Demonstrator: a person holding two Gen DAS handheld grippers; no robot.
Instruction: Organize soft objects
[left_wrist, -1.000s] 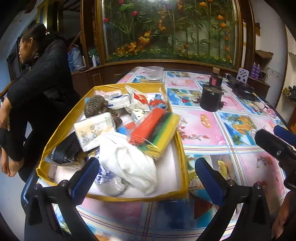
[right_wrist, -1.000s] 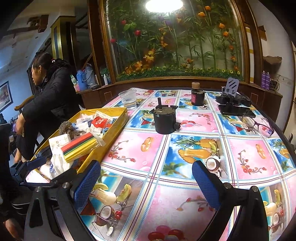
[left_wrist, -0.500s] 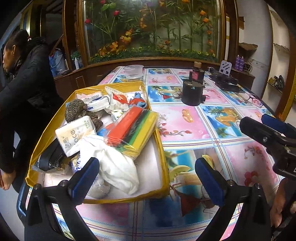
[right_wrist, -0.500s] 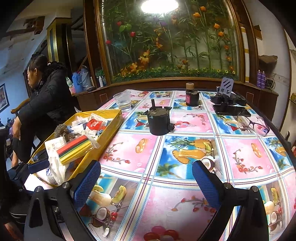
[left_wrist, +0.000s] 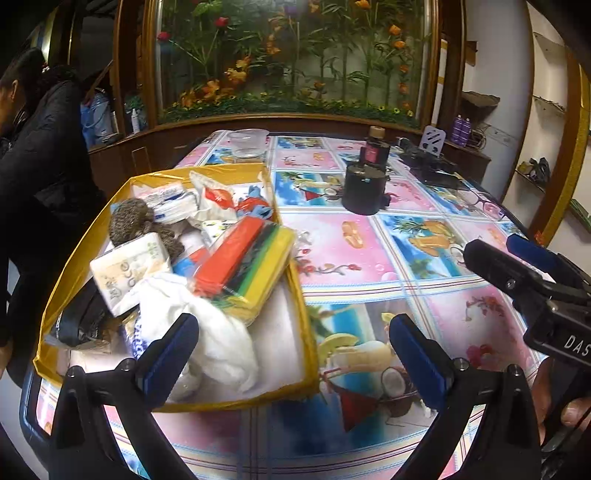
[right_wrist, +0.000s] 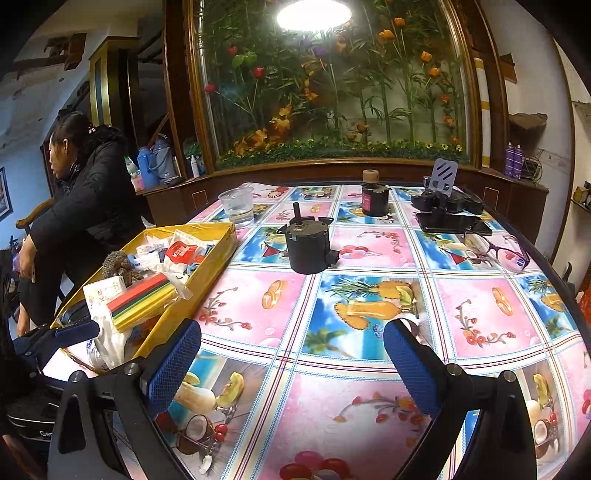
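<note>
Left gripper (left_wrist: 295, 354): jaws wide apart, holding nothing, over the near edge of the yellow box (left_wrist: 295, 280)
Right gripper (right_wrist: 291, 362): spread wide, empty, above the table (right_wrist: 369, 406)
Soft things: white cloth (left_wrist: 221, 339), colour-striped pack (left_wrist: 243, 266), heaped in the box at the table's left edge
Next move: likely lower onto the top-lying cloth, pinch a bunched fold, lift clear of the pack

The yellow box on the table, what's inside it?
The yellow box holds a striped cloth pack, tissue packets, a white bag and a knitted item; whatever lies beneath is covered.
</note>
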